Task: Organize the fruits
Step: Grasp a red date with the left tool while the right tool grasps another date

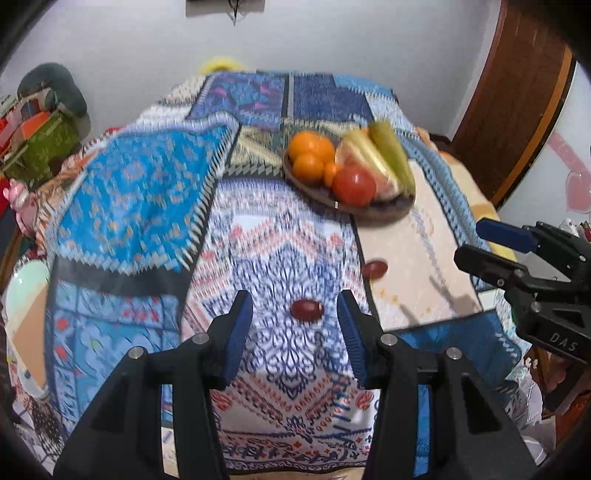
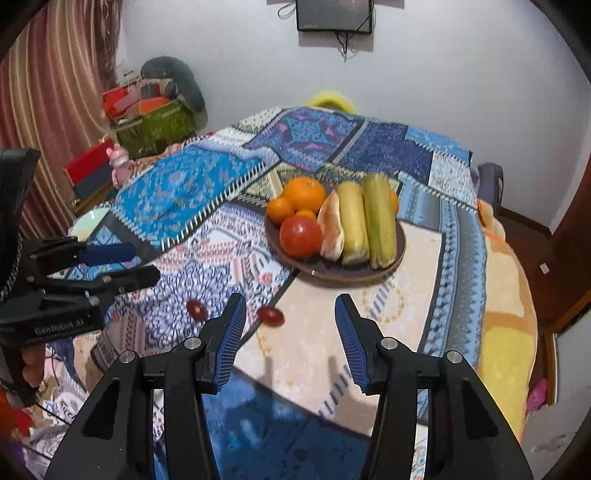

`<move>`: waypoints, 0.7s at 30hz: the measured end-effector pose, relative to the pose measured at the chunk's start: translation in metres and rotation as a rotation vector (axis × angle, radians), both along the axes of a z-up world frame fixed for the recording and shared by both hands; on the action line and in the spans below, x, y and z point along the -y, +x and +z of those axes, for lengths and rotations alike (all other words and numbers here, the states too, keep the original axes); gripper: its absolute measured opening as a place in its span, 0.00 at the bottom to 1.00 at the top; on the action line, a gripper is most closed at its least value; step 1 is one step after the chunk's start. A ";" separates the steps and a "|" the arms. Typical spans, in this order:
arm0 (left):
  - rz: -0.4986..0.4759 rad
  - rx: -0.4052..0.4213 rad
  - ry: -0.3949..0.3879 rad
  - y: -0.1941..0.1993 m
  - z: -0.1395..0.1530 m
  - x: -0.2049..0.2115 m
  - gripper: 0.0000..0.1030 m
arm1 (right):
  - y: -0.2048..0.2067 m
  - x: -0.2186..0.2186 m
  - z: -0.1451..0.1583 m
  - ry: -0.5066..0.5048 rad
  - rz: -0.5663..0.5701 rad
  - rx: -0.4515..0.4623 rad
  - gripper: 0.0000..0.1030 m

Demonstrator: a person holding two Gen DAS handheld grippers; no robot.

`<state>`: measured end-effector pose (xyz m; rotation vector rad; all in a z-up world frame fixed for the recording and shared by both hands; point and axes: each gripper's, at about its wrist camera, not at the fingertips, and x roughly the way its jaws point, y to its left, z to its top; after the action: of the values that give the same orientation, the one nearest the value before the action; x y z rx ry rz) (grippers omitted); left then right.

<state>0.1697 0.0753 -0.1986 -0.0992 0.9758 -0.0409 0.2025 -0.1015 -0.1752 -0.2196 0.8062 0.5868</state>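
Your left gripper [image 1: 295, 308], black frame with ribbed blue pads, sits nearest the lens in the left wrist view: jaws spread wide, nothing between the pads. Through that gap you see a small dark red oval fruit [image 1: 307, 311] lying on the blue and white patterned patchwork cloth [image 1: 280, 258], not touching either finger. A second small dark red oval fruit [image 1: 374, 270] lies further on and to the right, at the seam where the pattern meets the pale beige cloth panel [image 1: 410, 266].

Your right gripper [image 2: 291, 310], same black frame and blue pads, is also wide open and holds nothing. It hangs over the beige panel; the second red fruit shows just inside its left finger, the first one outside it to the left.

Beyond both fruits stands the round dark brown wooden plate [image 2: 351, 275]. On it: a large orange [image 2: 304, 194], two smaller oranges [image 2: 280, 210] beside it, a red tomato-like round fruit [image 2: 300, 236] at the front, a pale pinkish citrus wedge [image 2: 331, 230], and two yellow-green husked corn cobs [image 2: 378, 221] side by side. Both small red fruits are off the plate, well short of it.

Each gripper appears at the edge of the other's view. Left view is motion-blurred.

Background: dark wall screen [image 2: 334, 14], striped curtain [image 2: 55, 92], cluttered green box [image 2: 155, 123].
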 end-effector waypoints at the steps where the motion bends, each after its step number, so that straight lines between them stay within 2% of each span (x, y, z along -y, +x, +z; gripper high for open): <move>1: -0.001 -0.008 -0.001 0.000 -0.004 0.001 0.46 | -0.001 -0.001 -0.003 -0.003 0.000 -0.007 0.45; 9: -0.019 -0.101 -0.034 0.009 -0.046 0.007 0.46 | 0.003 -0.010 -0.029 -0.019 0.014 -0.073 0.45; 15: -0.025 -0.101 -0.036 0.020 -0.057 0.009 0.45 | 0.014 -0.015 -0.046 -0.014 0.021 -0.124 0.45; 17: -0.024 -0.095 -0.051 0.022 -0.057 0.007 0.40 | 0.018 -0.017 -0.051 -0.010 0.021 -0.138 0.45; 19: -0.024 -0.093 -0.076 0.025 -0.058 0.004 0.29 | 0.022 -0.019 -0.056 -0.001 0.027 -0.160 0.45; 21: -0.026 -0.089 -0.090 0.025 -0.059 0.002 0.28 | 0.025 -0.023 -0.060 0.001 0.031 -0.170 0.45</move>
<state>0.1950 0.0731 -0.2572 -0.1724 1.0642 -0.1056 0.2273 -0.0785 -0.2356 -0.1831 0.9677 0.6416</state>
